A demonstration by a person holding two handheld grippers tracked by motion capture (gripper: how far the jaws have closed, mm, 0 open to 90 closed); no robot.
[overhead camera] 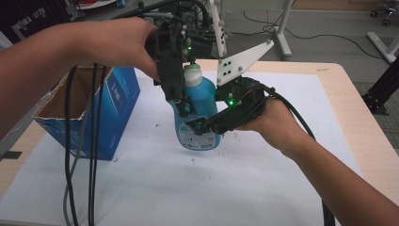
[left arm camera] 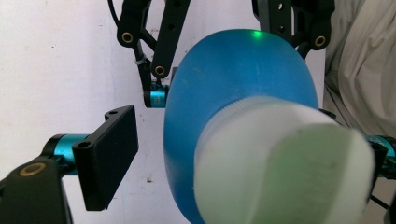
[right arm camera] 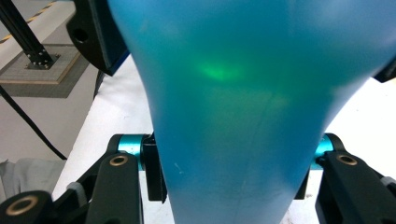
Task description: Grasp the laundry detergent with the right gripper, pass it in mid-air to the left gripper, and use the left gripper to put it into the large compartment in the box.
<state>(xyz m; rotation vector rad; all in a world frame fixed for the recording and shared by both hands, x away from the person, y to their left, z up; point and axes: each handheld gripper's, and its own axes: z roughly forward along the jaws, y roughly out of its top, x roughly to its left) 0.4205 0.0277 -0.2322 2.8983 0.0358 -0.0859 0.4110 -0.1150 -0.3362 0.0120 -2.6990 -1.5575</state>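
Note:
A blue bottle point(overhead camera: 203, 120) with a pale green cap point(overhead camera: 193, 74) stands upright on the white sheet point(overhead camera: 197, 188). My right gripper point(overhead camera: 207, 124) comes in from the right and is shut on the bottle's lower body; in the right gripper view its pads point(right arm camera: 153, 170) press both sides of the bottle point(right arm camera: 233, 93). My left gripper point(overhead camera: 184, 98) reaches down from above, its jaws straddling the neck. In the left gripper view the cap point(left arm camera: 285, 168) sits between the jaws. The left pad point(left arm camera: 108, 158) stands clear of the cap, and the other pad is mostly hidden behind it.
An open blue cardboard box point(overhead camera: 101, 110) stands at the left of the table. Black cables point(overhead camera: 80, 165) hang down in front of it. Bare wooden table edge point(overhead camera: 367, 122) lies to the right. White stand legs point(overhead camera: 282, 33) sit on the floor beyond.

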